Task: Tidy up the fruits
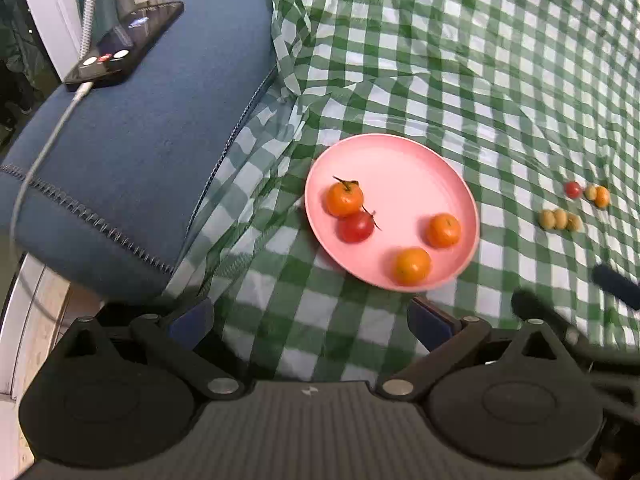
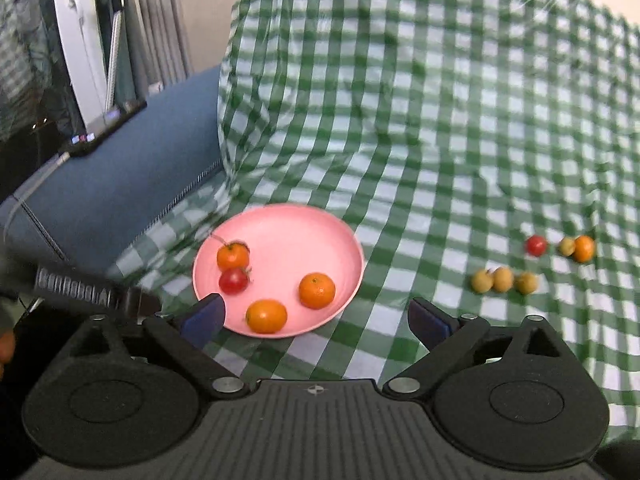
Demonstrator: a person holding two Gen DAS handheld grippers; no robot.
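Note:
A pink plate [image 1: 404,176] [image 2: 296,228] lies on a green checked cloth and holds three oranges [image 1: 345,199] [image 2: 317,290] and a red tomato [image 1: 356,227] [image 2: 233,281]. To its right on the cloth lie three yellow-green fruits [image 1: 559,219] [image 2: 502,280], a small tomato [image 1: 573,189] [image 2: 536,245], one more yellow fruit [image 2: 566,246] and a small orange [image 1: 601,197] [image 2: 584,249]. My left gripper [image 1: 310,322] is open and empty, just in front of the plate. My right gripper [image 2: 316,320] is open and empty, its left fingertip [image 2: 204,316] over the plate's near rim.
A blue sofa arm [image 1: 132,160] [image 2: 120,184] rises at the left, with a phone [image 1: 124,46] [image 2: 106,128] on a charging cable on top. The cloth [image 1: 480,60] drapes up the backrest behind. The other gripper's dark parts [image 1: 616,286] [image 2: 76,282] show at the frame edges.

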